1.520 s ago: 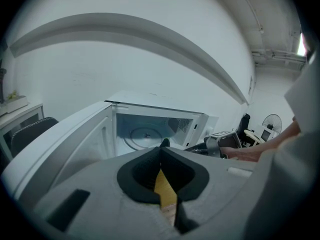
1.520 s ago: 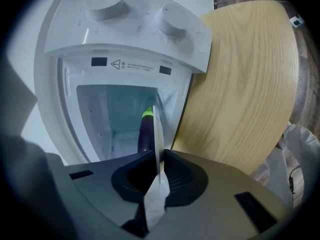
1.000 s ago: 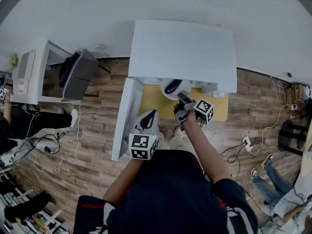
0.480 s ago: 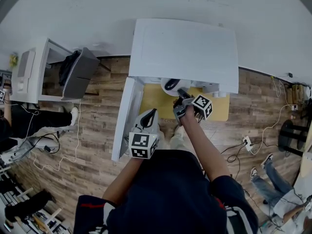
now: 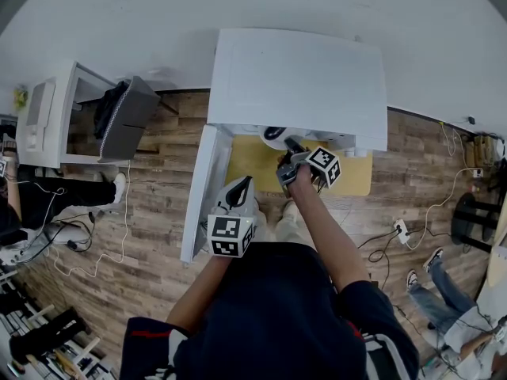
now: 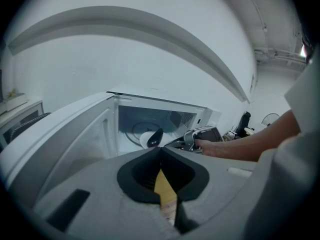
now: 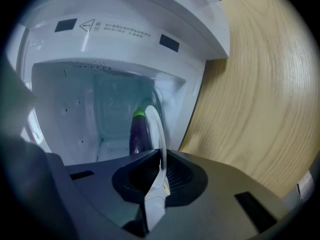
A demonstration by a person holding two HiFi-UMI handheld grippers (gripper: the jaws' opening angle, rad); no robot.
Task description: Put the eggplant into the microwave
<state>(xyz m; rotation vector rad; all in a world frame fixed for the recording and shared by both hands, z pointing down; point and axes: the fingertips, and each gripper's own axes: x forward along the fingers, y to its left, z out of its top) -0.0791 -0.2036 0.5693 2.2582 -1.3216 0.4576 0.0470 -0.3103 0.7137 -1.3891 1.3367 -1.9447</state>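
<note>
A dark purple eggplant with a green stem lies on a white plate. My right gripper is shut on the plate's near rim and holds it at the mouth of the white microwave. In the head view the eggplant and plate sit half under the microwave's top edge, just ahead of the right gripper. The left gripper view shows the eggplant inside the lit cavity. My left gripper hangs shut and holds nothing, beside the open door.
The microwave stands on a light wooden table, its door swung open to the left. On the wood floor are a white desk with a black bag at the left, loose cables, and a power strip at the right.
My right gripper has carried the plate and eggplant forward, further into the microwave's opening. The left gripper has stayed where it was.
</note>
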